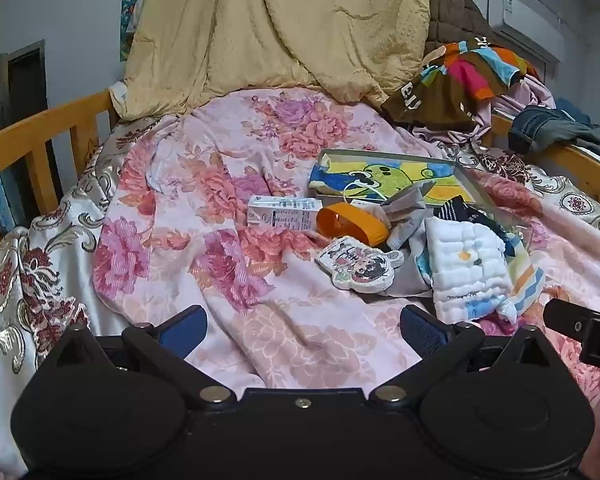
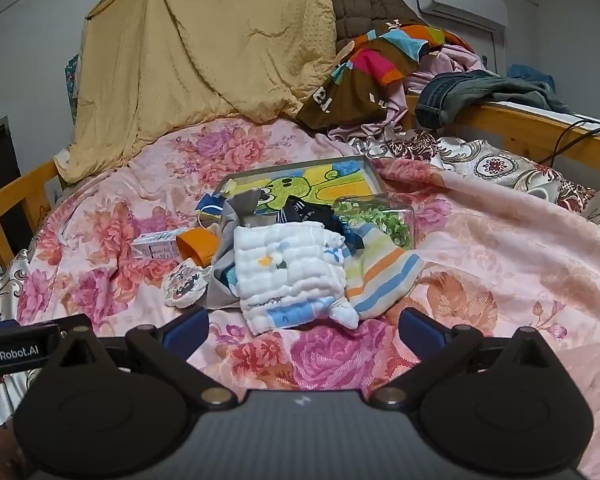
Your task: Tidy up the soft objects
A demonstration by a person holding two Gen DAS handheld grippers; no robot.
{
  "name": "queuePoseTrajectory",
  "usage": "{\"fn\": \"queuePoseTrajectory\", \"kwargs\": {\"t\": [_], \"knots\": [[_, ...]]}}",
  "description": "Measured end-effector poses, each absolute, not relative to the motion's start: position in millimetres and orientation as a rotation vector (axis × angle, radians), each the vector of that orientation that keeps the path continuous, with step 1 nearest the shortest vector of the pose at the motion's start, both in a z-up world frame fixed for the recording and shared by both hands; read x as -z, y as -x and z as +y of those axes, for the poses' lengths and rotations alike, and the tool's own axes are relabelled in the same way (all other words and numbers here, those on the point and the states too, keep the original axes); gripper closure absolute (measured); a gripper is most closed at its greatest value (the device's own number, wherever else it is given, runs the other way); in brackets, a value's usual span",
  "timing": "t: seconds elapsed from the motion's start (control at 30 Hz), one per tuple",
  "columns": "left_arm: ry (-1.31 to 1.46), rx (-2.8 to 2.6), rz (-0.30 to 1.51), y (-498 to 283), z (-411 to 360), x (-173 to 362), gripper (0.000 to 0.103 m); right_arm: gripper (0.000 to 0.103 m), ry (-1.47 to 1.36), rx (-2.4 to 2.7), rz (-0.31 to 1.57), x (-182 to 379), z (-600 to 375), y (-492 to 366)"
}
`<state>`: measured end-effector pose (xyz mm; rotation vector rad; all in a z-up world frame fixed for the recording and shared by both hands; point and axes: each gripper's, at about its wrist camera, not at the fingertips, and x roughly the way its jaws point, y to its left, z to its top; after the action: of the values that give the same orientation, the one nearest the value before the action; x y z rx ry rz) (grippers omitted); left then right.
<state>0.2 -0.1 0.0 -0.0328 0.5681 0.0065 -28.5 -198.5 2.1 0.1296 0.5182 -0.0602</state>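
A heap of soft things lies on the pink floral bedspread (image 1: 228,200): a white quilted cloth (image 1: 466,270) (image 2: 288,268), a striped cloth (image 2: 384,276), a dark sock (image 2: 312,212) and a grey cloth (image 1: 408,208). A flat cartoon-printed pad (image 1: 358,266) (image 2: 182,282) lies to their left. My left gripper (image 1: 302,326) is open and empty, short of the heap and to its left. My right gripper (image 2: 304,326) is open and empty, just in front of the white cloth.
A framed cartoon picture (image 1: 396,176) (image 2: 300,184), a small carton (image 1: 284,216), an orange cup (image 1: 350,224) and a clear box of green bits (image 2: 376,216) lie among the cloths. A yellow quilt (image 2: 204,48), piled clothes (image 2: 384,64) and wooden bed rails (image 1: 40,140) ring the bed.
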Motion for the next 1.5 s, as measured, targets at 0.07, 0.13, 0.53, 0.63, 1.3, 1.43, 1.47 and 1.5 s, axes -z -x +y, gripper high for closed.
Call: {"fn": "queuePoseTrajectory", "kwargs": {"t": [0.07, 0.13, 0.53, 0.63, 1.3, 1.43, 1.47, 1.5], "knots": [[0.042, 0.001, 0.57, -0.6, -1.7, 0.4, 0.001, 0.0, -0.129, 0.059, 0.519, -2.9, -199.0, 28.0], [0.066, 0.01, 0.581, -1.4, 0.4, 1.7, 0.001, 0.0, -0.129, 0.059, 0.52, -3.8, -200.5, 27.5], [0.091, 0.009, 0.578, -0.5, 0.9, 4.1, 0.001, 0.0, -0.122, 0.061, 0.525, -0.3, -197.7, 25.9], [0.093, 0.011, 0.582, -0.6, 1.1, 4.3, 0.001, 0.0, -0.121, 0.062, 0.526, -0.4, -197.4, 26.1], [0.108, 0.001, 0.582, -0.6, 4.1, 4.8, 0.001, 0.0, -0.122, 0.062, 0.526, -0.1, -198.1, 25.8], [0.106, 0.002, 0.584, -1.1, 4.6, 4.5, 0.001, 0.0, -0.122, 0.063, 0.525, -0.6, -198.1, 26.1], [0.108, 0.001, 0.584, -1.1, 4.8, 4.5, 0.001, 0.0, -0.122, 0.063, 0.525, -0.5, -198.1, 26.1], [0.109, 0.001, 0.585, -1.1, 5.1, 4.4, 0.001, 0.0, -0.122, 0.062, 0.524, -0.4, -198.1, 26.1]]}}
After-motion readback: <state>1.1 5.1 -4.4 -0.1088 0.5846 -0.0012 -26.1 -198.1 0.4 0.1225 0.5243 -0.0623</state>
